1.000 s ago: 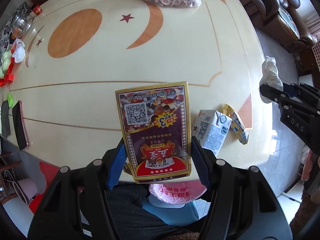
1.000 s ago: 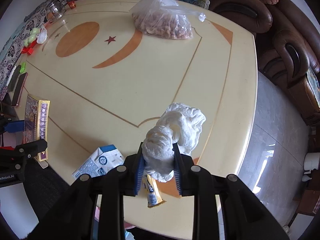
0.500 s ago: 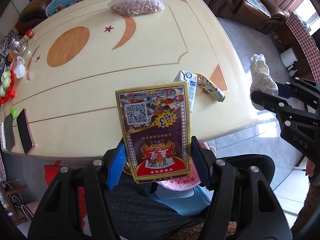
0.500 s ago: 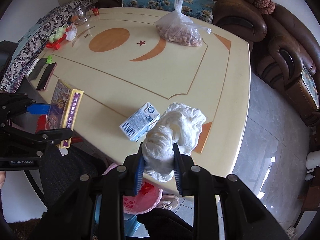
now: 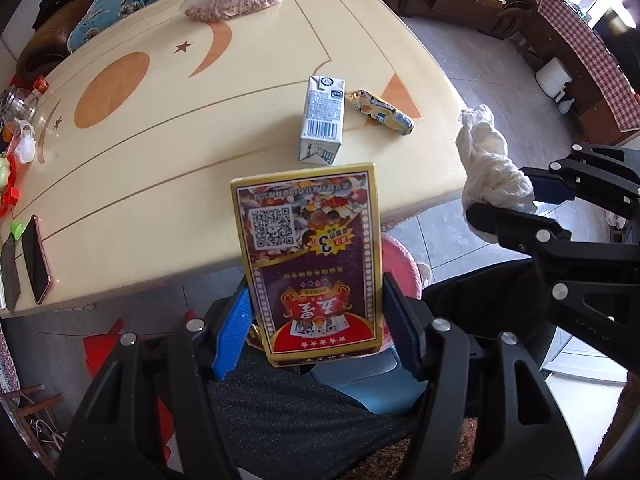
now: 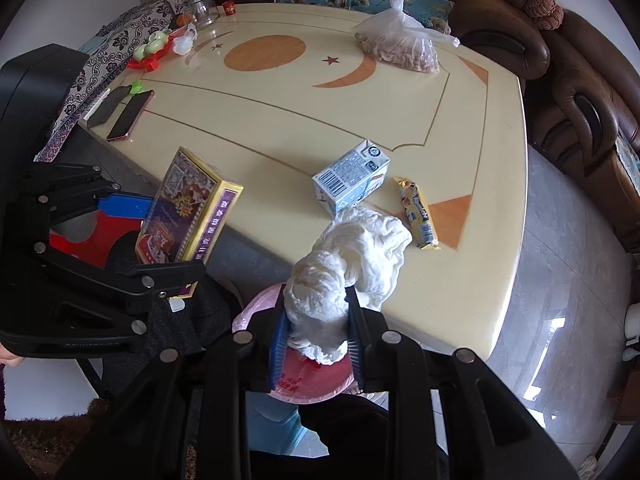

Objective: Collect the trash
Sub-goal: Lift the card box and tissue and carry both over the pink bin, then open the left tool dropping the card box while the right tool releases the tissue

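My left gripper [image 5: 316, 320] is shut on a yellow and purple card box [image 5: 310, 256], held off the table's near edge; the box also shows in the right wrist view [image 6: 186, 208]. My right gripper [image 6: 318, 332] is shut on a crumpled white tissue [image 6: 352, 256], also seen in the left wrist view [image 5: 488, 172]. A pink-lined bin [image 6: 312, 384] sits on the floor right below the tissue, partly hidden. A white and blue milk carton [image 6: 352, 178] and a yellow snack wrapper [image 6: 418, 212] lie on the cream table [image 6: 280, 120].
A clear bag of nuts [image 6: 398, 46] lies at the table's far side. A phone [image 6: 130, 114], a dark strip, green and red items and a glass jar [image 6: 202, 10] are at the table's left end. Brown sofas [image 6: 560, 80] stand behind and right.
Both grippers have pulled back from the table, still holding the box and the tissue. They now hang past the near edge, with the pink bin under them.
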Available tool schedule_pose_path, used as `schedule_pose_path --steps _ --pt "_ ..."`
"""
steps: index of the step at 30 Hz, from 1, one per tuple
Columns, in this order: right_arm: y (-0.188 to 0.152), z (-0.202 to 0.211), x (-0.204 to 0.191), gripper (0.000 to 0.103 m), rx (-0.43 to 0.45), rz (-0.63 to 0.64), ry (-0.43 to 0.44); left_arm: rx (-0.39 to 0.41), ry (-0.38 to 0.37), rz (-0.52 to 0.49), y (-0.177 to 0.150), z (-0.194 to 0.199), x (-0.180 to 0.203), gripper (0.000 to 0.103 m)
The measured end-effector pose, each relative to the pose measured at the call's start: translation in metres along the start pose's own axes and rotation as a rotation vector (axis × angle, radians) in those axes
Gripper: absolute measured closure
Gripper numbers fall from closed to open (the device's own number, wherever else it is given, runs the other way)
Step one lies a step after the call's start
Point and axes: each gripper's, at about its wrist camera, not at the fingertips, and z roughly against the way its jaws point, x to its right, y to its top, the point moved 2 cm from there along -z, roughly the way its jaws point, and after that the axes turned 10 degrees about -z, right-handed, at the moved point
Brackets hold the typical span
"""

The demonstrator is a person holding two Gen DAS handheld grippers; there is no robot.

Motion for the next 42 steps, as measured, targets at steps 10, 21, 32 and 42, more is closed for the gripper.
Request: schedule_pose_path --steps 10,21,32,42 --pt "-0.044 -0.029 -0.004 0.077 -0.017 -0.021 0.013 0.011 0.041 -0.071 -0.036 -0.030 0.022 0.042" --pt "-0.097 -0.079 0.010 0.077 -0.055 -0.091 0.020 -0.017 0.051 -0.126 -0.070 -0.078 0.043 0.042" --pt "-0.132 -0.140 0.024 0.077 -0.105 -0.161 0.009 -0.068 0.025 -0.186 -0.091 -0.141 0.061 0.042" --pt "-0.153 -0.203 0.041 0.077 -0.169 -0.243 0.025 -0.188 -0.082 -0.148 -0.104 -0.215 0.058 0.042"
